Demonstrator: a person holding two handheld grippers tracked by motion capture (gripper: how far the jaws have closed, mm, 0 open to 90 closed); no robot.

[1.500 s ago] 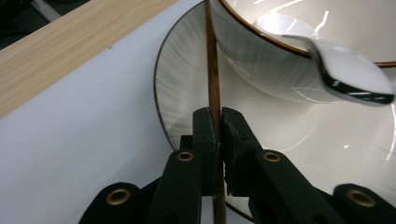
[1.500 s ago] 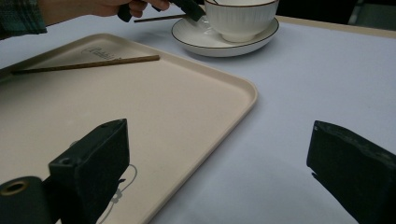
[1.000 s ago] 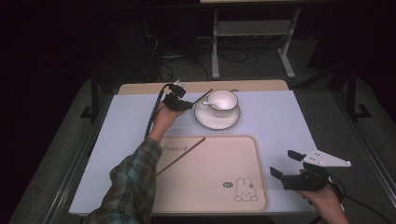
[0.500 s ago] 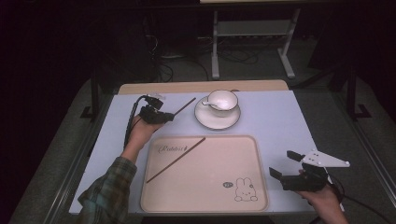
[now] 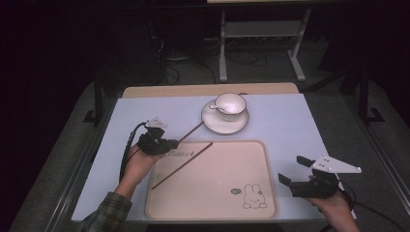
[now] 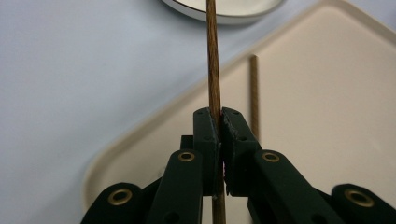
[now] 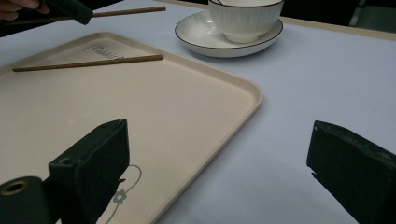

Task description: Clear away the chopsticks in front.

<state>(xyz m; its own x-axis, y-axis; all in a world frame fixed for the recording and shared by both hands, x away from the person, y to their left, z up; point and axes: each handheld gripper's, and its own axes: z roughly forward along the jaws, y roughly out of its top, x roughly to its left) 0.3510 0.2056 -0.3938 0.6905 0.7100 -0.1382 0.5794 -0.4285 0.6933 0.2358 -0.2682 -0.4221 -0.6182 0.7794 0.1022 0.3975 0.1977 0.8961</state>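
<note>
Left gripper view: a wooden chopstick (image 6: 213,60) is clenched near one end by the left gripper (image 6: 220,122) above the tray's (image 6: 327,93) corner, so it could be levered askew or dropped short of its mate (image 6: 253,93) if tilted.

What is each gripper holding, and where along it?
The left gripper pinches a thin brown wooden chopstick near one end; the right gripper is open, holding nothing.

Black two-jaw left gripper (image 5: 170,143), brass-ringed pivot holes along its dark linkage arms, black cable looping off the back. The left arm wears a green plaid sleeve (image 5: 107,212). The right gripper (image 5: 296,170): black too, topped by a grey three-cornered plate (image 5: 335,165).
</note>
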